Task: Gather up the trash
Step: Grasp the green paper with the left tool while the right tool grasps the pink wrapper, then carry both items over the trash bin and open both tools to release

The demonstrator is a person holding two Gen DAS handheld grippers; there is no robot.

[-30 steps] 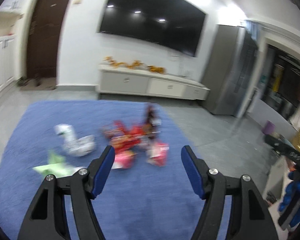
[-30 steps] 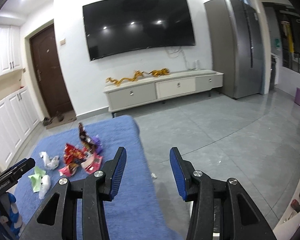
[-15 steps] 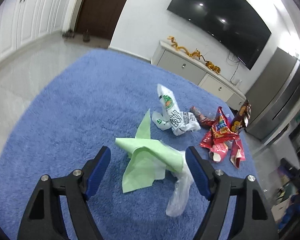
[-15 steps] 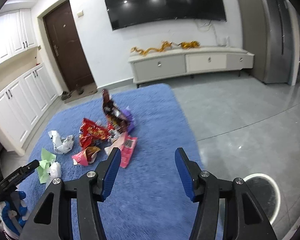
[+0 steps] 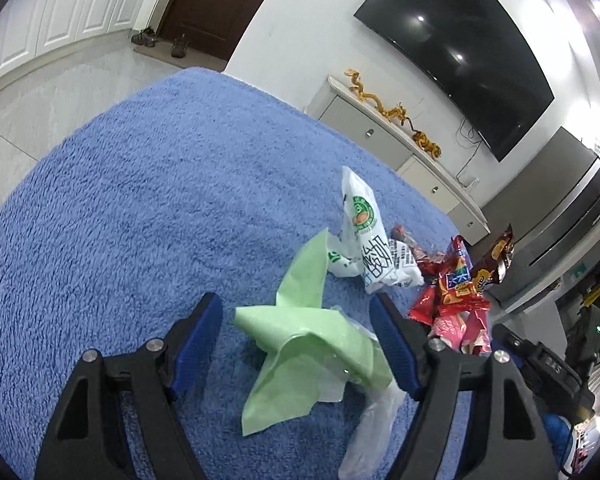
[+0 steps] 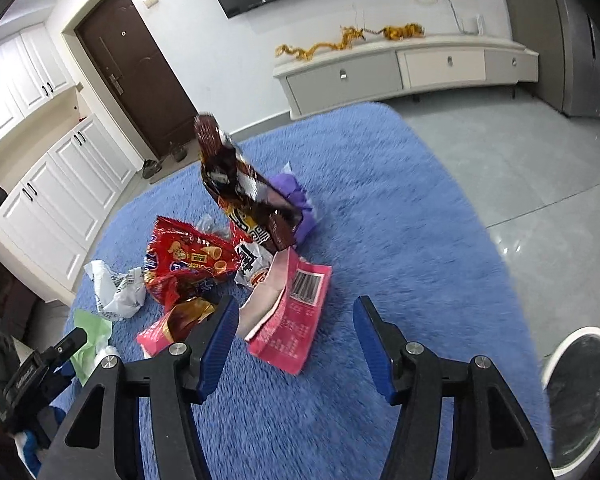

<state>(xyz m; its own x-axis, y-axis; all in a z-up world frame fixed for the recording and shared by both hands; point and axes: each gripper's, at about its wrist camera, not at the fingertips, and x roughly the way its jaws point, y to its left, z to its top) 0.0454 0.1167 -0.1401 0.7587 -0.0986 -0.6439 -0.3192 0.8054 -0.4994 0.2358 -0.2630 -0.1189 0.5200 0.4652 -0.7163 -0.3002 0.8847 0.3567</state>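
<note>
left wrist: the left claw point(image 5: 296, 332) gapes wide over the blue rug point(image 5: 140, 208), a crumpled green wrapper point(image 5: 300, 336) lying between its fingers. right wrist: the right claw point(image 6: 294, 338) is wide too, above a pink packet point(image 6: 296, 316) on the rug.

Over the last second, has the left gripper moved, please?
Yes: the left gripper has come down toward the blue rug, open around the green paper.

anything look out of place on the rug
Yes: litter is strewn over the blue rug. A crumpled green paper lies between the open left gripper fingers, and torn snack bags and a pink packet lie heaped by the right gripper.
</note>
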